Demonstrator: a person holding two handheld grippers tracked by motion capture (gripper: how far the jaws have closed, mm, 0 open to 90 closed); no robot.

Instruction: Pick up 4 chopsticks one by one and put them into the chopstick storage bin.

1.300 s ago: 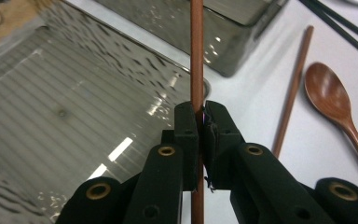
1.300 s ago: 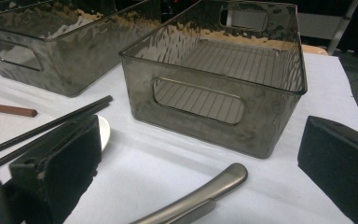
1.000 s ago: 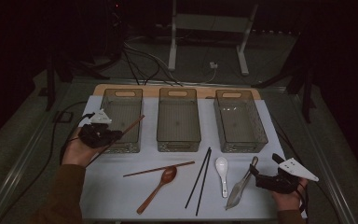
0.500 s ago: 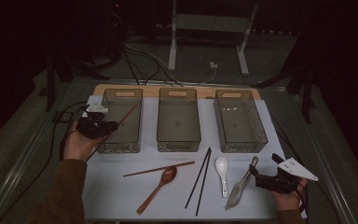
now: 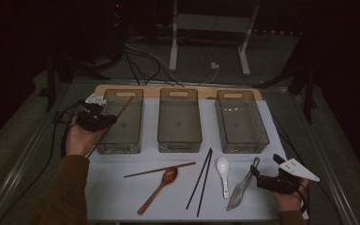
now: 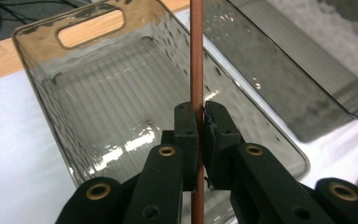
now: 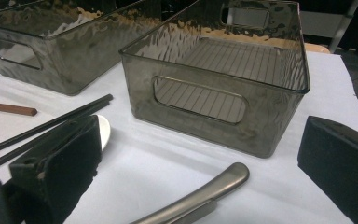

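Observation:
My left gripper (image 5: 104,121) (image 6: 200,109) is shut on a brown chopstick (image 5: 122,107) (image 6: 196,51), holding it near its middle. The stick slants over the left clear bin (image 5: 104,150) (image 6: 98,116), its far end pointing toward the bin's back handle. At the table's front right, my right gripper (image 5: 258,177) (image 7: 200,140) stands open with its jaws wide apart. The handle of a metal spoon (image 5: 242,187) (image 7: 200,196) lies on the white table between those jaws, untouched.
Two more clear bins, middle (image 5: 179,140) and right (image 5: 258,136), stand in a row. In front lie a second brown chopstick (image 5: 159,169), a wooden spoon (image 5: 157,187), a black chopstick pair (image 5: 201,180) and a white spoon (image 5: 223,171).
My left hand has carried the chopstick away from the person, along the left bin's outer side toward its far end, rising a little. The right gripper has kept still.

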